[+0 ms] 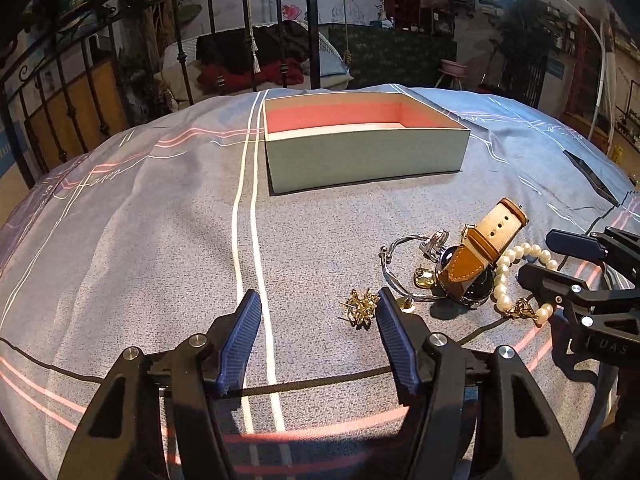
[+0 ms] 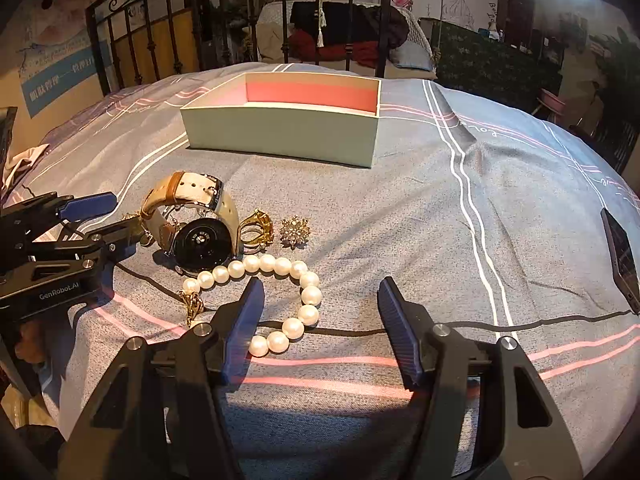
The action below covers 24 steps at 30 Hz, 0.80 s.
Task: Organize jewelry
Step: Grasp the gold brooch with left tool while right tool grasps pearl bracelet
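Note:
A pale green box (image 1: 360, 156) with a pink inside stands open on the bed; it also shows in the right wrist view (image 2: 280, 132). A watch with a tan strap (image 1: 476, 256) (image 2: 200, 216), a pearl bracelet (image 1: 516, 276) (image 2: 280, 280), a silver bangle (image 1: 394, 268), a gold ring (image 2: 258, 228) and a gold flower brooch (image 1: 360, 306) (image 2: 295, 231) lie in a cluster. My left gripper (image 1: 316, 316) is open and empty, its right finger beside the brooch. My right gripper (image 2: 320, 304) is open and empty over the pearl bracelet.
The bed has a grey-blue striped cover (image 1: 160, 240). A dark phone (image 2: 620, 256) lies on it at the right. A black metal bed frame (image 1: 60, 92) stands behind the bed. The other gripper shows at the edge of each view (image 1: 580, 276) (image 2: 76, 220).

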Available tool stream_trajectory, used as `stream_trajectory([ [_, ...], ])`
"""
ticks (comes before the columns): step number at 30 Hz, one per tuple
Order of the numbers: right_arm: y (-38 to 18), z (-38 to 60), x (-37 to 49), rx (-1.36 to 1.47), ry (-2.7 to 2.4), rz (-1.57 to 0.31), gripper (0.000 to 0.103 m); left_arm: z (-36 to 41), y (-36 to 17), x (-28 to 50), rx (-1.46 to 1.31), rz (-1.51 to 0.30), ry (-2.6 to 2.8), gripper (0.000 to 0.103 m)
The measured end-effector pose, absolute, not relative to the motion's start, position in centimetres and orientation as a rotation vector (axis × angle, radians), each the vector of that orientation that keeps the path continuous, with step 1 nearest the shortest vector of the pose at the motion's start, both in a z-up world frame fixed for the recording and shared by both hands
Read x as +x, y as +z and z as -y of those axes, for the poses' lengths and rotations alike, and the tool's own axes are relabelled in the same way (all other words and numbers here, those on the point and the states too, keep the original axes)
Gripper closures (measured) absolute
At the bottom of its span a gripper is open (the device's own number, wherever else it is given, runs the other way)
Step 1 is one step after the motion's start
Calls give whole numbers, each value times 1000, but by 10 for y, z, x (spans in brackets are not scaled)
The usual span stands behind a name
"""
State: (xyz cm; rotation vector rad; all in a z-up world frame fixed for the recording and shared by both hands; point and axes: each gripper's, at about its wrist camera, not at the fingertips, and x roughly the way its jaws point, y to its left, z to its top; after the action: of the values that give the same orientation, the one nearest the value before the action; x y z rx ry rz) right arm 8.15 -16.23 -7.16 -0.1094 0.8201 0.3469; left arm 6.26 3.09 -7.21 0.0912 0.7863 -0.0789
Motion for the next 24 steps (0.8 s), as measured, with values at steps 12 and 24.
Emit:
stream_trajectory([
  [12, -73, 153, 72, -149, 391, -800, 75, -17, -71, 56, 149, -740, -127, 87],
  [24, -57, 159, 62, -132, 417, -746, 93, -25, -50, 54, 67, -718, -173, 87],
])
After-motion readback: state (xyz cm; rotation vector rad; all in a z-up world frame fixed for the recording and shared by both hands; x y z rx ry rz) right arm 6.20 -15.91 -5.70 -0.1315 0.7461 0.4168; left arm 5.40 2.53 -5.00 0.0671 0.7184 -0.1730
